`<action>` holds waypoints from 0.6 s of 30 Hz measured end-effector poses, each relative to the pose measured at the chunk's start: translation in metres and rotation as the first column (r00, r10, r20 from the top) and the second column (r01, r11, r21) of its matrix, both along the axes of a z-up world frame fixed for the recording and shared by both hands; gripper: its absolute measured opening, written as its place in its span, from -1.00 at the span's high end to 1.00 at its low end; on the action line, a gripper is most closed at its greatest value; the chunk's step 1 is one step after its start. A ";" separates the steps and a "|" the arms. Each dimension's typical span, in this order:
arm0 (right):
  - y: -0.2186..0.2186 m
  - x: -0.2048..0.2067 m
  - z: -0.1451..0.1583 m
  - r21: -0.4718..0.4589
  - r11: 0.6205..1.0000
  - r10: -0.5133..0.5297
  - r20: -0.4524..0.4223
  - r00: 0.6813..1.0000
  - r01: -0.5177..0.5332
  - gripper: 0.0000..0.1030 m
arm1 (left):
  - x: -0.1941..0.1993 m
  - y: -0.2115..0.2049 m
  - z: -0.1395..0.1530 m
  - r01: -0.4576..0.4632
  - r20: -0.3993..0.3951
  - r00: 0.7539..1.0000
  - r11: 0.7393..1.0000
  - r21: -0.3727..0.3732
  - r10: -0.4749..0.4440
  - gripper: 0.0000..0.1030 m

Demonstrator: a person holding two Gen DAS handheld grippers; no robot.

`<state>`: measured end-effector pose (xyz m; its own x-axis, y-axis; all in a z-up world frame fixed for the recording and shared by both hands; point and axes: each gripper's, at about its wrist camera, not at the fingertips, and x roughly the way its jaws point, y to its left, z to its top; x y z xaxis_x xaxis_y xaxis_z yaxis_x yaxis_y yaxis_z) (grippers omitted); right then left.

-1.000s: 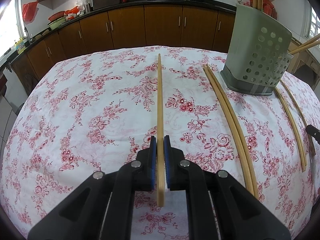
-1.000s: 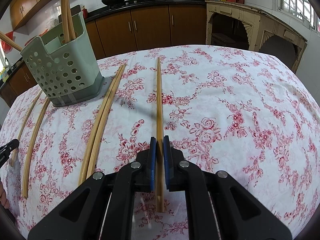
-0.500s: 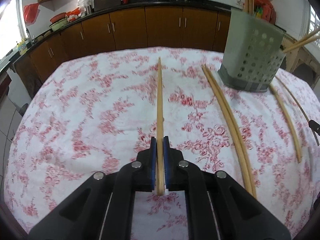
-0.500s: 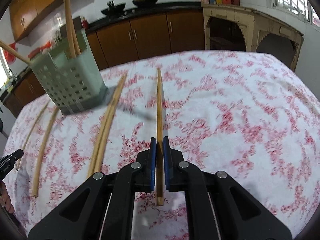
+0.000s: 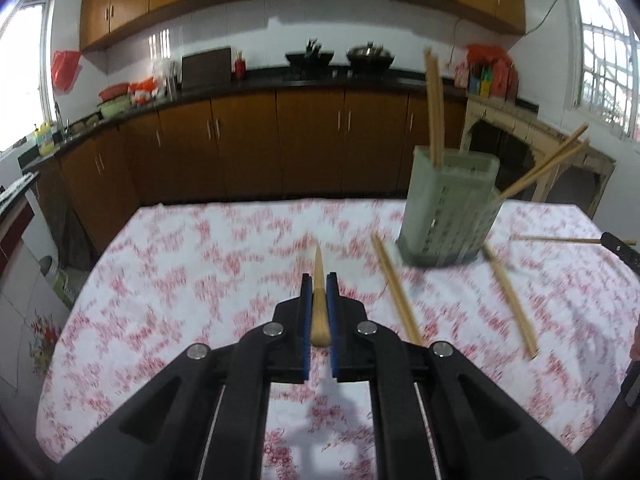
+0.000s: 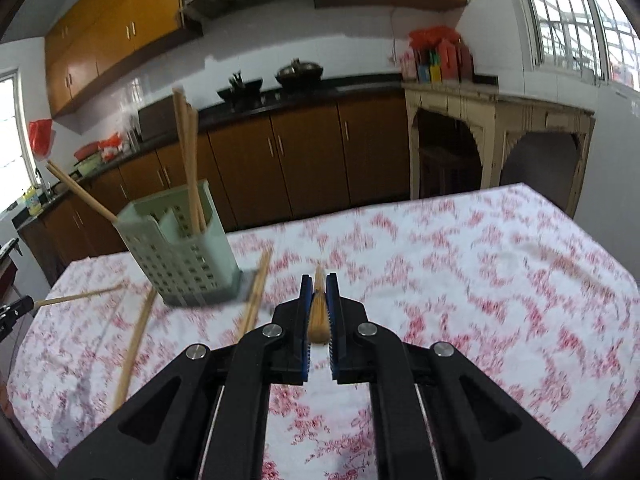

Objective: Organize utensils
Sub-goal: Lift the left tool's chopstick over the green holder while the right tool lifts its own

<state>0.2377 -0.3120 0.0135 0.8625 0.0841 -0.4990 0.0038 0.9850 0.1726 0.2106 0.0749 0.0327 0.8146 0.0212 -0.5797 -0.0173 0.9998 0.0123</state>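
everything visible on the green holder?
The holder is pale green plastic, boxy, its walls perforated with rows of holes, with a divider inside and a darker base. It stands upright on the floral tablecloth. A few chopsticks stand in it; others lean out over its rim. Loose chopsticks lie on the cloth beside its base. No gripper touches it.

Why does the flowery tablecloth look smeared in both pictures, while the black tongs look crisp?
Motion blur: in the left wrist view the tablecloth and holder streak; likewise the right wrist view. Each gripper moves with its camera, staying sharp.
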 end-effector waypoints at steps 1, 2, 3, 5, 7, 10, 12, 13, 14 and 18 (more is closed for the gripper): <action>0.001 -0.001 0.005 -0.005 1.000 0.003 0.016 1.000 -0.003 0.85 | -0.001 0.000 0.005 0.003 0.013 1.000 1.000 -0.002 -0.003 0.85; 0.003 -0.002 0.010 -0.010 1.000 0.005 0.031 0.999 -0.005 0.85 | -0.001 -0.001 0.010 0.005 0.028 1.000 1.000 -0.003 -0.005 0.85; 0.004 -0.003 0.013 -0.013 1.000 0.007 0.042 0.999 -0.007 0.85 | -0.001 -0.001 0.015 0.007 0.040 0.999 1.000 -0.004 -0.007 0.85; 0.005 -0.005 0.021 -0.010 1.000 0.015 0.065 0.998 -0.014 0.85 | -0.002 -0.002 0.022 0.009 0.057 0.998 1.000 -0.006 -0.009 0.85; 0.006 -0.007 0.027 0.000 1.000 0.021 0.082 0.996 -0.021 0.85 | -0.002 -0.002 0.028 0.009 0.071 0.997 1.000 -0.008 -0.008 0.85; 0.007 -0.007 0.034 0.004 1.000 0.024 0.099 0.995 -0.025 0.85 | -0.001 -0.002 0.037 0.011 0.088 0.996 1.000 -0.015 -0.010 0.85; 0.008 -0.006 0.036 0.007 1.000 0.024 0.102 0.994 -0.025 0.85 | -0.001 -0.003 0.042 0.014 0.095 0.995 1.000 -0.020 -0.012 0.85; 0.008 -0.006 0.036 0.009 1.000 0.024 0.103 0.994 -0.025 0.86 | -0.001 -0.003 0.043 0.016 0.097 0.995 1.000 -0.021 -0.013 0.85; 0.008 -0.007 0.037 0.011 1.000 0.025 0.105 0.994 -0.026 0.86 | -0.001 -0.004 0.045 0.018 0.101 0.995 1.000 -0.019 -0.016 0.85; 0.009 -0.009 0.047 0.018 0.999 0.033 0.109 0.993 -0.035 0.86 | -0.003 -0.009 0.054 0.038 0.109 0.993 0.999 -0.019 -0.036 0.85</action>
<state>0.2288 -0.3033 0.0603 0.9080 0.1236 -0.4004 -0.0497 0.9805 0.1900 0.2078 0.0662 0.0870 0.8729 -0.0211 -0.4874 0.0195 0.9998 -0.0085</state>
